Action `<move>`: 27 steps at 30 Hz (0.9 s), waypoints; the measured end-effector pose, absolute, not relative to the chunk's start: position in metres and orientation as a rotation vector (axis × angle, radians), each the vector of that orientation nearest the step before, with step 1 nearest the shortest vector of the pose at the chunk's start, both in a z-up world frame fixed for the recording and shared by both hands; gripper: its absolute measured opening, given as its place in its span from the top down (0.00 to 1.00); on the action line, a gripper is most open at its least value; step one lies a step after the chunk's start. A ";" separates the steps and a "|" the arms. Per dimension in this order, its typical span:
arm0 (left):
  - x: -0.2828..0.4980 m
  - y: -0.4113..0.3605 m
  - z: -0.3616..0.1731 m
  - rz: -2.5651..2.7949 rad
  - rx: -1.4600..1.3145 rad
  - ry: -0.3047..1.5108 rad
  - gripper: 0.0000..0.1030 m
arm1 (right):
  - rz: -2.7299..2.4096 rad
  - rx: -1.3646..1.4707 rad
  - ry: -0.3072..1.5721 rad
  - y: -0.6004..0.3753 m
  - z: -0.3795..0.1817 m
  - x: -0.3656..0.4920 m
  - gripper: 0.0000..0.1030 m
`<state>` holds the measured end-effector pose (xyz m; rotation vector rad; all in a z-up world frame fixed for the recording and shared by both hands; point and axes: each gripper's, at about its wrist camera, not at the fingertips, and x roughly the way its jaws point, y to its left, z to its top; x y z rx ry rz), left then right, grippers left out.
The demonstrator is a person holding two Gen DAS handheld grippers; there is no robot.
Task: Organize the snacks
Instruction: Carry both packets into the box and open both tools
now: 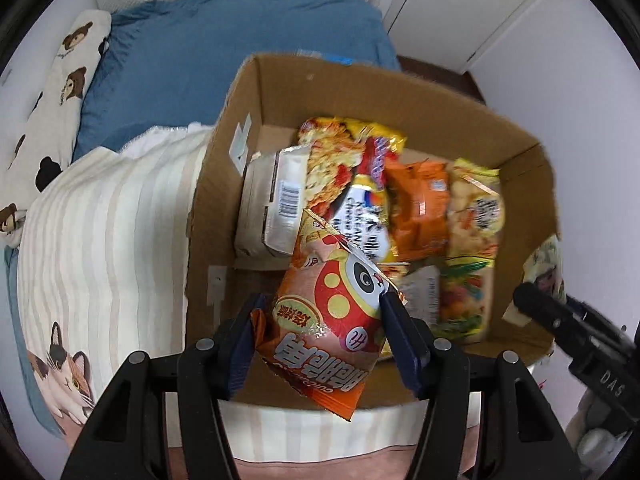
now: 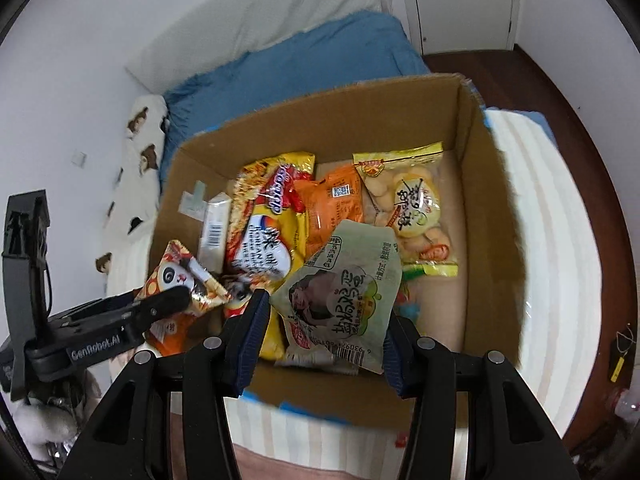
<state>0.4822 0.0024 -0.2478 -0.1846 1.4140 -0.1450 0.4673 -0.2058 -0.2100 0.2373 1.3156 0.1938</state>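
Observation:
A cardboard box (image 1: 224,184) on the bed holds several snack packets; it also shows in the right wrist view (image 2: 476,184). My left gripper (image 1: 324,320) is shut on an orange panda snack bag (image 1: 332,320) and holds it over the box's near left part. That bag (image 2: 180,276) and the left gripper (image 2: 168,304) show in the right wrist view. My right gripper (image 2: 324,316) is shut on a pale green snack packet (image 2: 344,292) over the box's near side. The right gripper (image 1: 560,316) and its packet (image 1: 548,268) show at the right in the left wrist view.
In the box lie a white carton (image 1: 272,204), a yellow noodle pack (image 2: 268,232), an orange packet (image 2: 332,208) and a yellow biscuit bag (image 2: 412,208). A striped blanket (image 1: 104,240), blue quilt (image 1: 224,60) and bear pillow (image 1: 52,100) surround the box. White cabinet doors (image 1: 472,8) stand behind.

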 end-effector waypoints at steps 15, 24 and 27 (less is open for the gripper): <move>0.500 -0.004 -0.264 -0.129 -0.140 1.439 0.08 | 0.116 0.168 1.434 -0.209 -0.260 0.497 0.04; 0.489 -0.014 -0.237 -0.116 -0.081 1.327 0.08 | 0.081 0.126 1.378 -0.212 -0.240 0.476 0.04; 0.482 -0.015 -0.225 -0.102 -0.066 1.277 0.08 | 0.076 0.114 1.344 -0.214 -0.231 0.464 0.04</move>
